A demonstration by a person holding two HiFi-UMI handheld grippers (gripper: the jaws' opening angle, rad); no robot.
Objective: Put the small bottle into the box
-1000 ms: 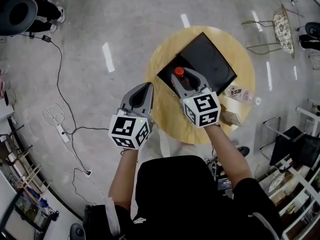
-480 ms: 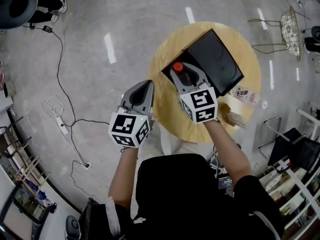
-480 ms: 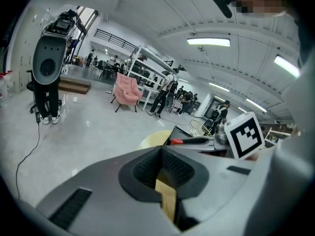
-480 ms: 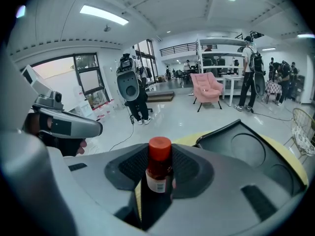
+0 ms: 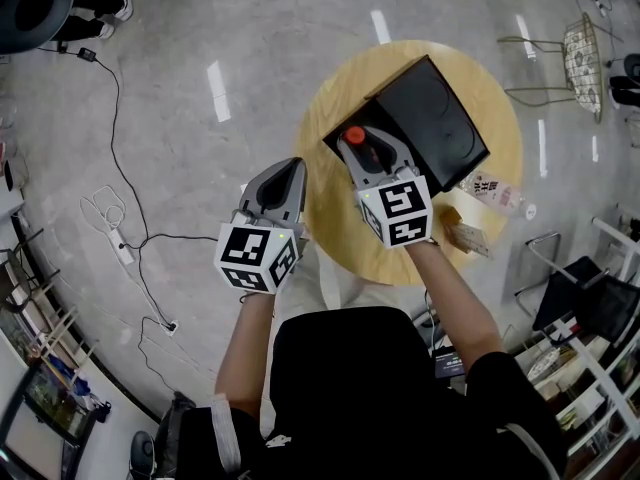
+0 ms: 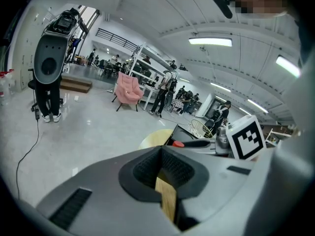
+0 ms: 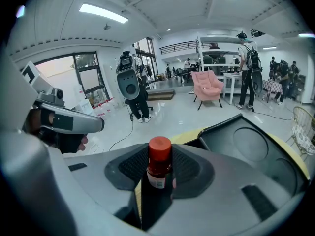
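The small bottle (image 5: 355,140) has a red cap and dark contents. It stands upright between the pads of my right gripper (image 5: 362,150), which is shut on it. In the right gripper view the bottle (image 7: 159,163) fills the gap between the jaws. It hangs over the near left part of the black box (image 5: 445,118), which lies open on the round wooden table (image 5: 340,83). My left gripper (image 5: 289,171) is shut and holds nothing. It hovers just off the table's left edge, beside the right one.
A clear plastic bottle (image 5: 492,190) lies on the table's right side, with a small tan pack (image 5: 462,234) near it. A wire chair (image 5: 575,58) stands beyond the table. Cables (image 5: 120,243) run over the grey floor at the left.
Both grippers have sunk slightly. The bottle stays gripped over the box's near left part.
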